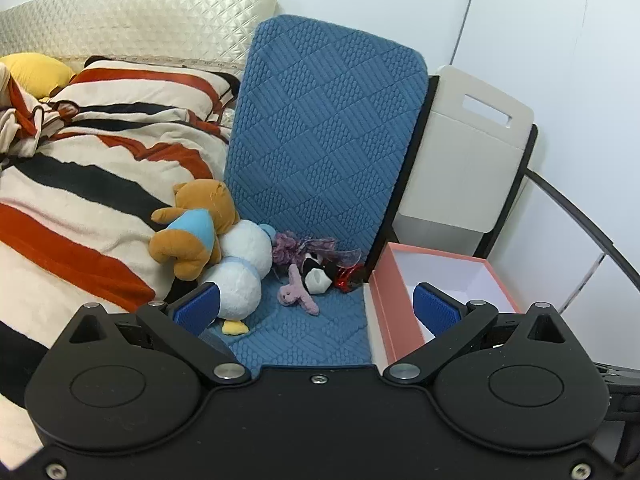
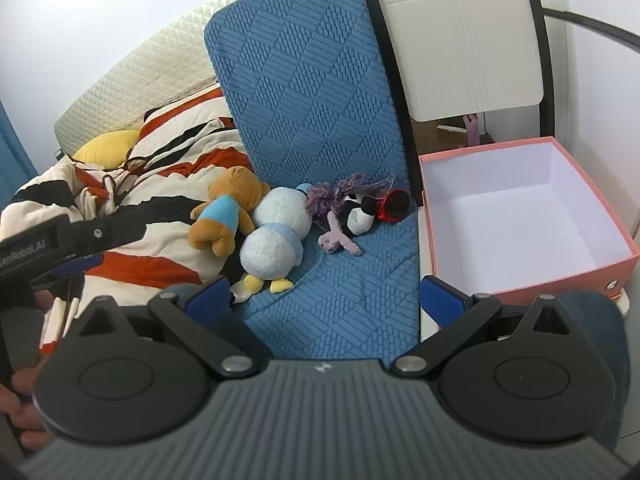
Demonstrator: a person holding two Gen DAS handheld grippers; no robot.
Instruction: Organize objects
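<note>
On a blue quilted chair seat (image 2: 340, 292) lie several soft toys: a brown bear in a light-blue shirt (image 2: 228, 210) (image 1: 192, 228), a white duck (image 2: 276, 236) (image 1: 240, 276), a purple yarn tuft (image 2: 324, 200), a pink plush piece (image 2: 338, 238) (image 1: 296, 296), a black-and-white toy (image 2: 360, 214) (image 1: 316, 276) and a red shiny item (image 2: 394, 205) (image 1: 348, 276). An empty pink box (image 2: 524, 216) (image 1: 440, 280) stands to the right. My left gripper (image 1: 316, 306) and right gripper (image 2: 326, 300) hang wide open in front of the toys, holding nothing.
A striped blanket (image 1: 80, 200) and yellow cushion (image 1: 36, 72) cover the bed at left, against a cream headboard (image 1: 140, 20). A beige chair back (image 2: 460, 40) rises behind the box. The left gripper's handle and a hand (image 2: 24, 400) show at the right wrist view's left edge.
</note>
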